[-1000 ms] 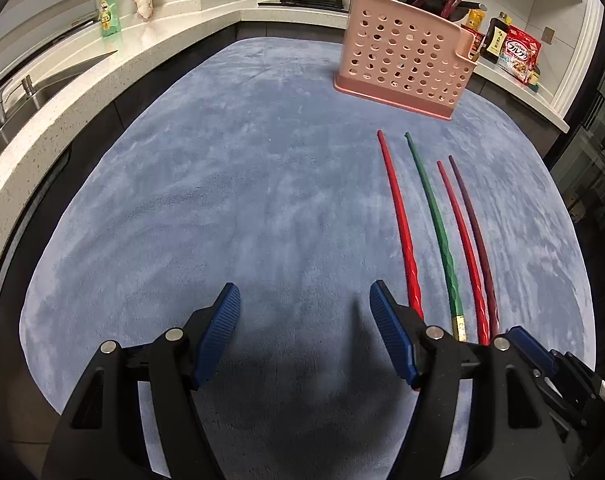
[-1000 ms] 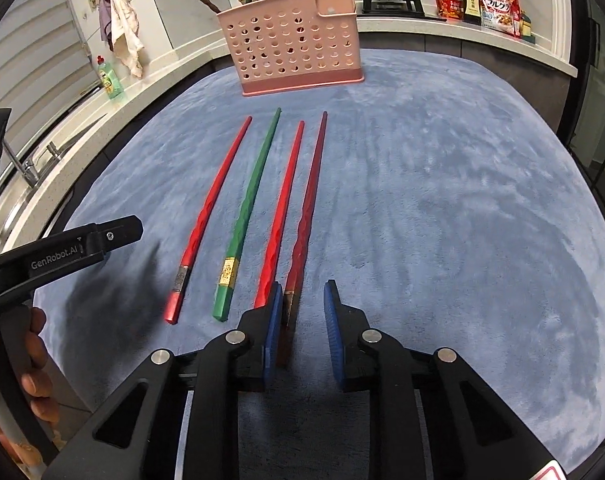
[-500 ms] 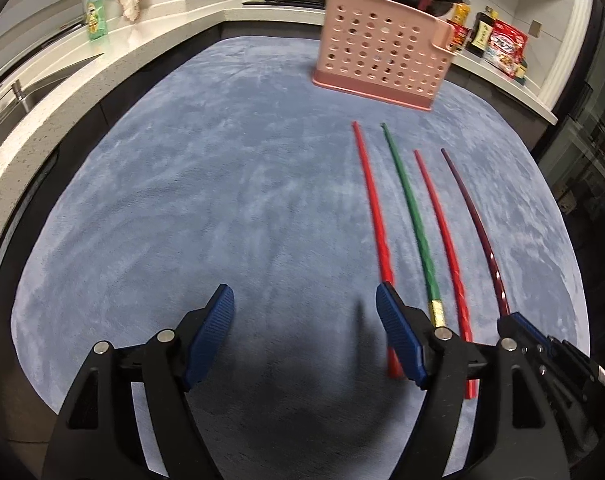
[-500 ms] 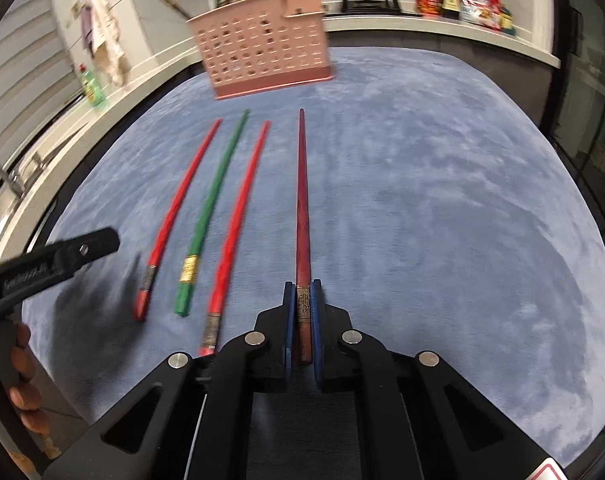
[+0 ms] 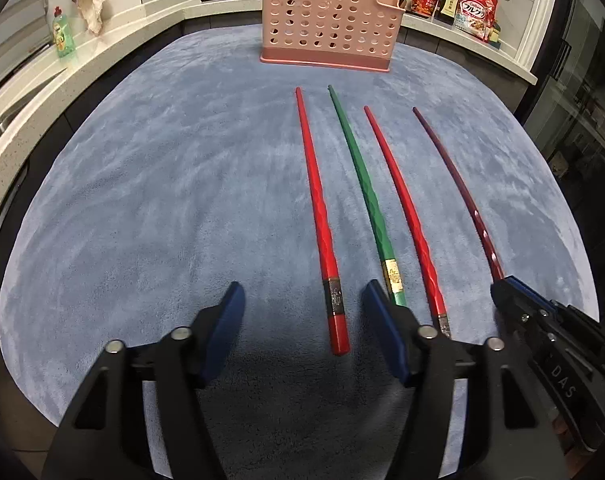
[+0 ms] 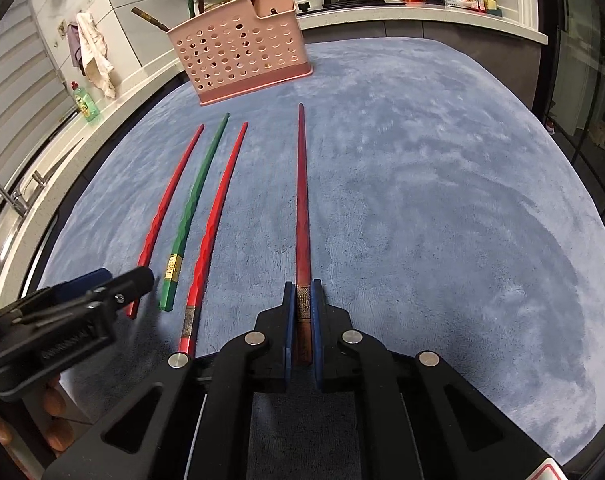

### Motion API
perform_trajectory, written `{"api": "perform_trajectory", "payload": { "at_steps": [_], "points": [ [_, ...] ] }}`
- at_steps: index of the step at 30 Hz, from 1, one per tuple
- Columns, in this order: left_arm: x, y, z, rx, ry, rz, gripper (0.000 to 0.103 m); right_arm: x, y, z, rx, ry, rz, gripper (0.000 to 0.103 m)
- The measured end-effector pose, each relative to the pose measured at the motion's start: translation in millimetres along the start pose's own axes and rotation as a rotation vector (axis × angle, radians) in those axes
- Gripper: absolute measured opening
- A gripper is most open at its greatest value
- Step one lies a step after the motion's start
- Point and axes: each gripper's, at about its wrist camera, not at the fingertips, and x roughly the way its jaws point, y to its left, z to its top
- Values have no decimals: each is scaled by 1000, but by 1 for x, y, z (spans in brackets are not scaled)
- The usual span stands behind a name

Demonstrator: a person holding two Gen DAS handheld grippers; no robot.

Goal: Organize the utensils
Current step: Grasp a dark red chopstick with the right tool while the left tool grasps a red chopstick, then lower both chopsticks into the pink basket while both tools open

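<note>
Four chopsticks here, three lying side by side on the blue cloth over the tabletop [image 5: 142, 200]: a red chopstick [image 5: 318, 216], a green chopstick [image 5: 366, 196] and another red one [image 5: 402, 208]. The right hand-held gripper [image 6: 301, 320] is clamped tight on the butt end of the dark red chopstick [image 6: 302, 200]. The left hand-held gripper [image 5: 302, 320] is closing around the leftmost red one's end, pads not touching it. The pink utensil holder [image 5: 326, 24] stands just past the tips.
</note>
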Motion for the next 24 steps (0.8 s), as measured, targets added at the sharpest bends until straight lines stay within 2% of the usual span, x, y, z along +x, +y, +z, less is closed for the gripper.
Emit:
{"api": "perform_trajectory", "payload": {
  "at_steps": [4,8,10,11,19,24],
  "points": [
    [0,2,0,-8,-1,-4,34,0,0,0,-1,1,0,7],
    [-1,7,-1,-16,9,-26,25,0,0,1,1,1,2,7],
    [-2,8,-2,-7,16,-30,12,1,0,0,1,1,3,7],
    [-2,8,-3,-5,20,-37,9,1,0,0,0,1,3,7],
    [-13,16,-1,-32,35,-82,8,-12,0,1,-14,-11,1,7],
    [-36,23,11,-56,-13,-107,8,-40,-1,15,-19,-76,4,7]
  ]
}}
